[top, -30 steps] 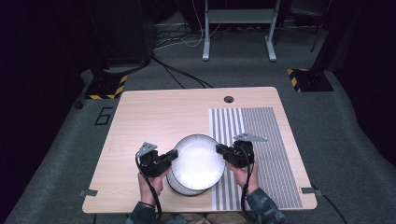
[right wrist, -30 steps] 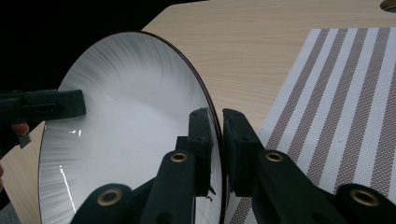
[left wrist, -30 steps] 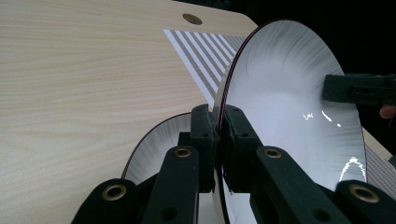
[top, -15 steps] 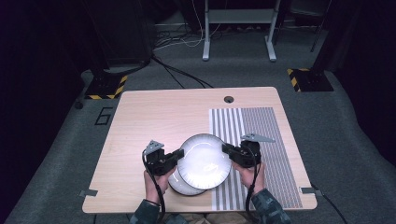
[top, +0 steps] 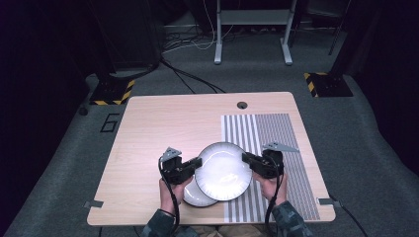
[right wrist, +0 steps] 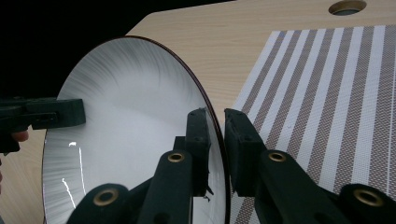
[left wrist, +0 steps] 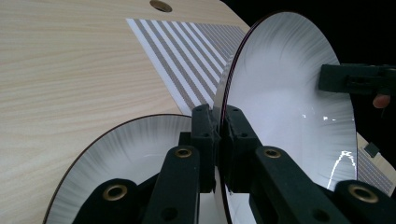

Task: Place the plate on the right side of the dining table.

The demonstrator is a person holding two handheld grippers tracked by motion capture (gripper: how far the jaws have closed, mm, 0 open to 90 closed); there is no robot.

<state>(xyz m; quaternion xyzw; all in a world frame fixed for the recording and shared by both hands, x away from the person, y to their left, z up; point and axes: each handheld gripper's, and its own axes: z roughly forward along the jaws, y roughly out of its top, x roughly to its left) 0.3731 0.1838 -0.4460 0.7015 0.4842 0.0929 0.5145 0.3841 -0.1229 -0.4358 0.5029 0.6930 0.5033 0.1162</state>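
A white plate with a dark rim hangs above the table, held at opposite edges by both grippers. My left gripper is shut on its left rim, the jaws clamped on the edge. My right gripper is shut on its right rim. The plate's white inside faces up and tilts slightly. A second, matching plate lies on the table beneath and to the left, partly covered by the held one.
The wooden table carries a grey striped mat on its right half and a round cable hole near the far edge. Dark floor, cables and stand legs surround the table.
The held plate has risen off the lower plate and shifted right toward the striped mat, with both grippers moving along. The lower plate now shows at the left.
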